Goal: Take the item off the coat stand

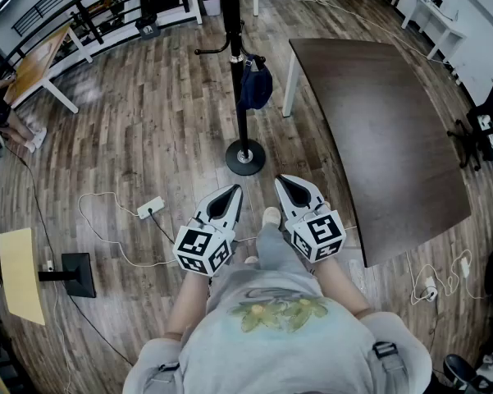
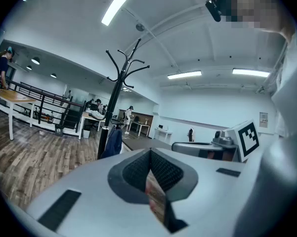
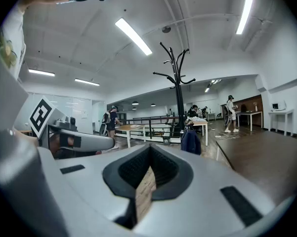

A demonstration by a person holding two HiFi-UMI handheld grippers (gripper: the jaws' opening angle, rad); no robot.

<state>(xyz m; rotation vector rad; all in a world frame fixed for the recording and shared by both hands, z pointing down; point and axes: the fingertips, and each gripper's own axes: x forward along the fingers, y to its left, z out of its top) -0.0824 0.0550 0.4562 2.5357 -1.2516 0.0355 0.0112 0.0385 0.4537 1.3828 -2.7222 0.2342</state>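
A black coat stand (image 1: pixel 235 64) rises from a round base (image 1: pixel 245 157) on the wood floor, a step ahead of me. A dark blue item (image 1: pixel 254 86) hangs low on its pole, on the right side. My left gripper (image 1: pixel 231 193) and right gripper (image 1: pixel 285 181) are held side by side near my waist, both shut and empty, pointing toward the stand and well short of it. The left gripper view shows the stand (image 2: pixel 116 90) and the blue item (image 2: pixel 112 143) beyond my shut left gripper (image 2: pixel 150 158). In the right gripper view, the stand (image 3: pixel 178 93) and item (image 3: pixel 191 141) are beyond my shut right gripper (image 3: pixel 148 158).
A long dark brown table (image 1: pixel 385 146) stands right of the stand. A white power strip (image 1: pixel 151 208) with cables lies on the floor to the left. A light wooden table (image 1: pixel 34 66) and a black railing (image 1: pixel 82 6) are at the far left. People stand in the background.
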